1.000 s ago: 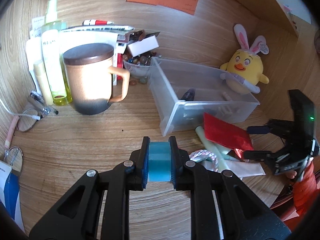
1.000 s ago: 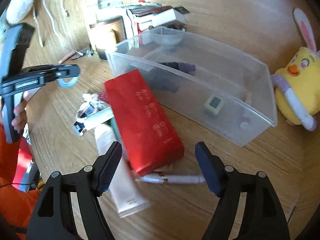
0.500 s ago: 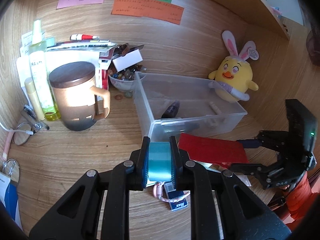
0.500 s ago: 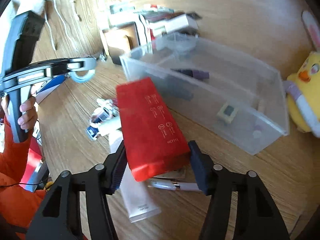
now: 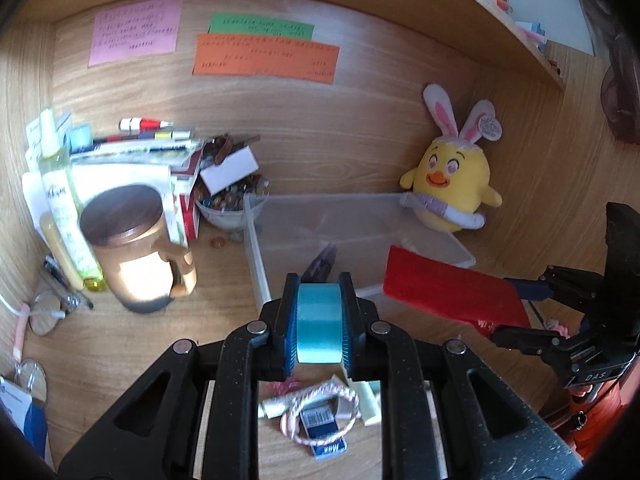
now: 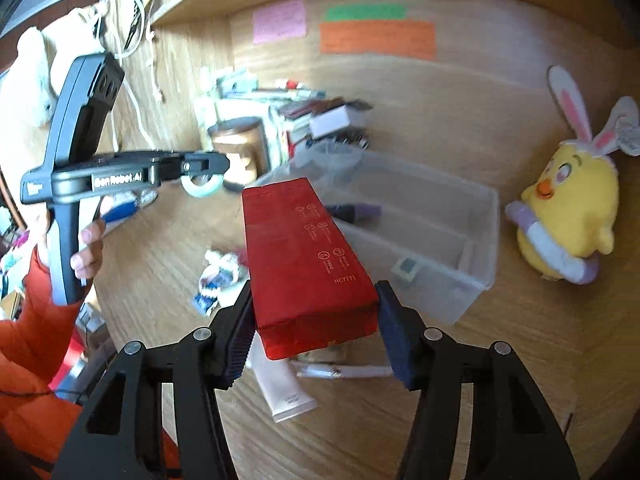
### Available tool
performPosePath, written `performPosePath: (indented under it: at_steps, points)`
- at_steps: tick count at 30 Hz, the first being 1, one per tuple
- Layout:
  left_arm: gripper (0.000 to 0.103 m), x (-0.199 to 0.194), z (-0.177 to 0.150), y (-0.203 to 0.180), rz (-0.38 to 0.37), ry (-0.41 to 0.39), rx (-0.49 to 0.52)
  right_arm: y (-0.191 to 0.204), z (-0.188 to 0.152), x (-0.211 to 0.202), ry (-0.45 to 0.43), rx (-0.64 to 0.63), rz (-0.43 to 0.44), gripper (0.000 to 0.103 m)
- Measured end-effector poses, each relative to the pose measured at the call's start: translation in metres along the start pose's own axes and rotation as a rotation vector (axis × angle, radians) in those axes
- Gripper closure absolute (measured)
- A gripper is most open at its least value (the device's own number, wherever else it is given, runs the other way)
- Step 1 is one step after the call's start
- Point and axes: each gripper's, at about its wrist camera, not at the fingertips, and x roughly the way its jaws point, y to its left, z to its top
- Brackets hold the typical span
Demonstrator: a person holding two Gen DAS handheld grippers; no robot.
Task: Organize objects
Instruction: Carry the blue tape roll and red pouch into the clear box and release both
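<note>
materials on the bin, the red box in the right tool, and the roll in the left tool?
Bin: clear, slightly frosted plastic; contents show through its walls.
Red box: probably coated cardboard; folded end flap, sharp edges, printed marks, mild sheen.
Roll: teal tape, likely matte paper or plastic film; smooth band, no glare. Core hidden.

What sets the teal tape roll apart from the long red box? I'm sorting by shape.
The teal tape roll is a small round ring; the long red box is a flat-sided rectangular carton, much larger. The roll is plain; the box carries small printed symbols. The left gripper grips the roll, the right gripper the box. Both are held off the desk.
</note>
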Motion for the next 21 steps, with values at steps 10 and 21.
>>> performPosePath:
  at_steps: [10, 21]
  points:
    - [0.086, 0.025, 0.032, -0.007, 0.026, -0.018, 0.011, -0.036, 0.032, 0.012, -0.062, 0.134, -0.089, 0.050]
    - [0.086, 0.077, 0.047, 0.000, 0.076, 0.045, 0.001, -0.054, 0.059, 0.044, -0.055, 0.193, -0.129, 0.050]
